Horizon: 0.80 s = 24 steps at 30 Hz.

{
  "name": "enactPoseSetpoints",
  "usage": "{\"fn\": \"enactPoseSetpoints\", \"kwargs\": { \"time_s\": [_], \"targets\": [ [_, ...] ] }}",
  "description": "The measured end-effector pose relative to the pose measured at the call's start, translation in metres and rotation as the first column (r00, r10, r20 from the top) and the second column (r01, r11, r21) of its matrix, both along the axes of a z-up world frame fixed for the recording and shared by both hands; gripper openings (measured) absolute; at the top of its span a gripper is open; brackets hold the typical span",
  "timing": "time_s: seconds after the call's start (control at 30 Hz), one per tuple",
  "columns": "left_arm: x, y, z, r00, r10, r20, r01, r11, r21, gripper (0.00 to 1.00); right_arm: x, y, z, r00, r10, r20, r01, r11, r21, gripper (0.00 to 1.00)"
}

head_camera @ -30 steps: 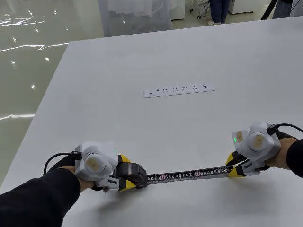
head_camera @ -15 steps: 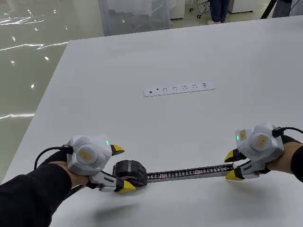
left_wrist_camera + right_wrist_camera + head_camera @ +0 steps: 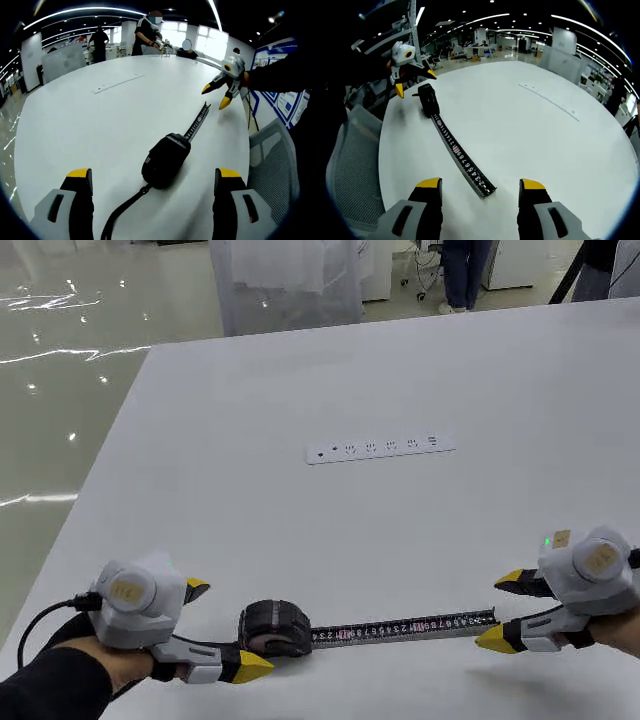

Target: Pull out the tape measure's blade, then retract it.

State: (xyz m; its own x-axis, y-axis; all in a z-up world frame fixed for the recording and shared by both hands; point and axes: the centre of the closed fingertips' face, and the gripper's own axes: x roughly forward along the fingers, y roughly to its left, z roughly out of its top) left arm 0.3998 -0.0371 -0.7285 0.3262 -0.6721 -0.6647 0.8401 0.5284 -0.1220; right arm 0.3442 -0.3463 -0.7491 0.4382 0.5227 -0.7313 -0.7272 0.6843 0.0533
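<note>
1. The white tabletop (image 3: 300,390) takes up most of the head view, with glossy floor (image 3: 60,360) beyond its left edge. In the left gripper view, people (image 3: 147,40) stand at the far side.
2. The left tongs (image 3: 226,627) are at the near left edge of the tabletop, held in a dark-sleeved hand. Their yellow-tipped jaws are spread wide and hold nothing.
3. The right tongs (image 3: 501,610) are at the near right, also spread wide and holding nothing. The two pairs of tongs are well apart and point towards each other.
4. A white power strip (image 3: 380,448) lies flat near the middle of the tabletop, far from both pairs of tongs.
5. The blade (image 3: 400,628) is drawn out and lies flat on the tabletop with its printed numbers facing up. It runs from the case rightwards. Its free end lies just ahead of the right tongs' jaw tips and in line with the gap between them, and it is not pinched.
6. The black tape measure (image 3: 273,628) rests on the tabletop just right of the left tongs, facing their open gap. Neither jaw closes on it.
7. A dark cord (image 3: 125,210) trails from the case back towards the left tongs.
</note>
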Motion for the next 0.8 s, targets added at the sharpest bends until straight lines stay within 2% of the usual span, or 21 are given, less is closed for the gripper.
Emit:
{"fn": "enactPoseSetpoints", "kwargs": {
  "time_s": [0.03, 0.07, 0.13, 0.2, 0.27, 0.3, 0.37, 0.4, 0.43, 0.47, 0.5, 0.53, 0.57, 0.6, 0.67, 0.7, 0.73, 0.8],
  "targets": [
    [0.001, 0.008, 0.001, 1.000, 0.015, 0.007, -0.015, 1.000, -0.003, 0.99, -0.005, 0.000, 0.002, 1.000, -0.015, -0.012, 0.016, 1.000, 0.024, 0.57],
    [0.002, 0.014, 0.000, 0.999, 0.032, 0.012, -0.032, 0.999, 0.001, 0.99, -0.005, -0.001, 0.004, 1.000, -0.022, 0.015, 0.022, 1.000, 0.016, 0.59],
    [0.001, 0.025, 0.002, 0.998, 0.054, 0.017, -0.054, 0.999, -0.001, 0.99, -0.013, -0.001, 0.007, 1.000, -0.026, 0.015, 0.026, 1.000, 0.017, 0.65],
    [-0.001, 0.033, 0.001, 0.997, 0.072, 0.008, -0.072, 0.997, -0.002, 0.99, -0.014, -0.003, 0.010, 0.998, -0.044, 0.042, 0.043, 0.999, 0.021, 0.72],
    [-0.005, 0.039, 0.004, 0.997, 0.078, 0.023, -0.078, 0.997, 0.006, 0.99, -0.020, -0.004, 0.011, 0.998, -0.044, 0.039, 0.043, 0.999, 0.019, 0.76],
    [-0.005, 0.041, 0.005, 0.996, 0.082, 0.029, -0.082, 0.997, 0.003, 0.99, -0.019, -0.007, 0.013, 0.997, -0.053, 0.062, 0.052, 0.999, 0.012, 0.79],
    [-0.012, 0.047, 0.007, 0.995, 0.097, 0.023, -0.097, 0.995, -0.008, 0.99, -0.025, -0.012, 0.016, 0.996, -0.068, 0.054, 0.067, 0.998, 0.012, 0.80],
    [-0.011, 0.053, 0.007, 0.993, 0.106, 0.051, -0.106, 0.994, 0.006, 0.99, -0.025, -0.013, 0.019, 0.994, -0.080, 0.070, 0.079, 0.997, 0.014, 0.82],
    [-0.012, 0.055, 0.007, 0.992, 0.109, 0.065, -0.109, 0.994, 0.005, 0.99, -0.025, -0.016, 0.020, 0.993, -0.088, 0.081, 0.087, 0.996, 0.010, 0.85],
    [-0.014, 0.058, 0.008, 0.991, 0.122, 0.054, -0.122, 0.992, -0.006, 0.99, -0.028, -0.018, 0.020, 0.994, -0.090, 0.068, 0.089, 0.996, 0.016, 0.87],
    [-0.016, 0.062, 0.008, 0.988, 0.149, 0.048, -0.148, 0.989, -0.021, 0.99, -0.031, -0.022, 0.022, 0.992, -0.101, 0.074, 0.100, 0.995, 0.016, 0.89],
    [-0.016, 0.066, 0.013, 0.984, 0.153, 0.088, -0.151, 0.988, -0.027, 0.99, -0.033, -0.025, 0.024, 0.990, -0.107, 0.087, 0.106, 0.994, 0.011, 0.91],
    [-0.018, 0.069, 0.012, 0.984, 0.159, 0.077, -0.157, 0.987, -0.026, 0.99, -0.036, -0.027, 0.025, 0.990, -0.112, 0.086, 0.111, 0.994, 0.014, 0.94],
    [-0.019, 0.072, 0.013, 0.983, 0.164, 0.082, -0.163, 0.986, -0.026, 0.99, -0.038, -0.028, 0.026, 0.989, -0.118, 0.091, 0.117, 0.993, 0.020, 0.99],
    [-0.022, 0.077, 0.016, 0.981, 0.171, 0.097, -0.169, 0.985, -0.025, 0.99, -0.046, -0.035, 0.024, 0.989, -0.124, 0.078, 0.123, 0.992, 0.022, 0.99],
    [-0.023, 0.079, 0.020, 0.979, 0.172, 0.112, -0.169, 0.985, -0.037, 0.99, -0.048, -0.040, 0.024, 0.987, -0.118, 0.110, 0.119, 0.993, 0.002, 0.99],
    [-0.024, 0.078, 0.023, 0.977, 0.178, 0.121, -0.172, 0.984, -0.056, 0.99, -0.051, -0.041, 0.023, 0.987, -0.124, 0.103, 0.124, 0.992, 0.007, 0.99],
    [-0.028, 0.080, 0.024, 0.977, 0.177, 0.121, -0.171, 0.984, -0.053, 0.99, -0.055, -0.046, 0.021, 0.986, -0.141, 0.087, 0.140, 0.990, 0.013, 0.99]
  ]
}}
